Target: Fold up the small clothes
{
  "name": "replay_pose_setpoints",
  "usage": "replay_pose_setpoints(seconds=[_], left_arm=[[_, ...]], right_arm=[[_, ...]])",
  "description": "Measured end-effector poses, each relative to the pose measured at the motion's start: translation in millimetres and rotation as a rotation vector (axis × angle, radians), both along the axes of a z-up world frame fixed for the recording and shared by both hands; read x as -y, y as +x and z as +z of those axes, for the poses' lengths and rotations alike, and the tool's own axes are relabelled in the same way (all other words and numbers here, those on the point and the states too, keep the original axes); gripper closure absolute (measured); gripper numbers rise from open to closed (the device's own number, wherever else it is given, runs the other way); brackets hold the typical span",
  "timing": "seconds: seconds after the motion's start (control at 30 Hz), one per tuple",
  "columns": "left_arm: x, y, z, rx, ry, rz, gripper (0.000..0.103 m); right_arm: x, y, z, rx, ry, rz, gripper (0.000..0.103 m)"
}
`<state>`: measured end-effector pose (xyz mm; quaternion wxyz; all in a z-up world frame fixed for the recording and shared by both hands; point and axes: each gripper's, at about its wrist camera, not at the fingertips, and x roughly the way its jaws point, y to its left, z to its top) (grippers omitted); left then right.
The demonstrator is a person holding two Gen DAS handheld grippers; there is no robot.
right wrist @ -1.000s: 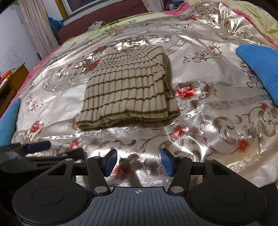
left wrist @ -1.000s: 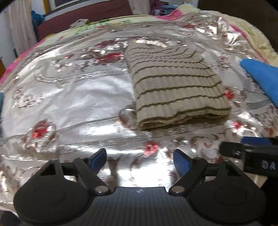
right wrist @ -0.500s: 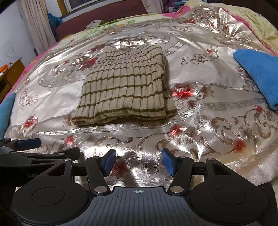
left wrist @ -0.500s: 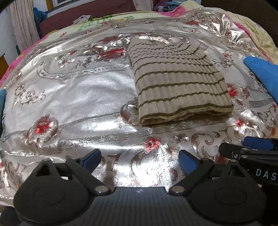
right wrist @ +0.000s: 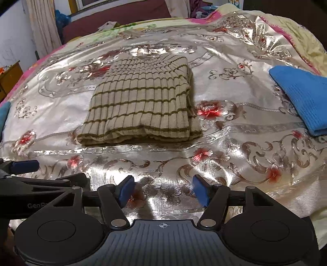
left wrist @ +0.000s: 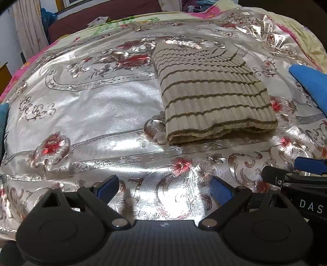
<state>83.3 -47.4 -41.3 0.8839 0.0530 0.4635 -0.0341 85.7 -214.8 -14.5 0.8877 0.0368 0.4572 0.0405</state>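
Note:
A beige ribbed sweater with brown stripes (left wrist: pixel 212 96) lies folded into a neat rectangle on the shiny silver floral bedspread (left wrist: pixel 92 114); it also shows in the right wrist view (right wrist: pixel 143 102). My left gripper (left wrist: pixel 164 189) is open and empty, hovering over the bedspread well short of the sweater's near edge. My right gripper (right wrist: pixel 163 191) is open and empty too, also near the front of the bed. Each gripper's fingers show at the edge of the other's view.
A folded blue garment (right wrist: pixel 300 96) lies at the right of the bed, also in the left wrist view (left wrist: pixel 312 86). A teal item (right wrist: pixel 4 114) sits at the left edge. A dark red headboard (right wrist: pixel 122 16) and curtain (right wrist: pixel 43 22) stand behind.
Both grippers have drawn back from the folded sweater toward the front of the bed and risen slightly. The left jaws have opened wider. The sweater has not moved.

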Motion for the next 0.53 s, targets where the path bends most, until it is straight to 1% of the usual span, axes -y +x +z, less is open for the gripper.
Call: replay_pose_setpoints(seconds=[0.53], left_arm=[[-0.2, -1.2, -0.5, 0.008, 0.006, 0.004, 0.003]], right_arm=[[-0.4, -0.5, -0.1, 0.0, -0.012, -0.005, 0.038]])
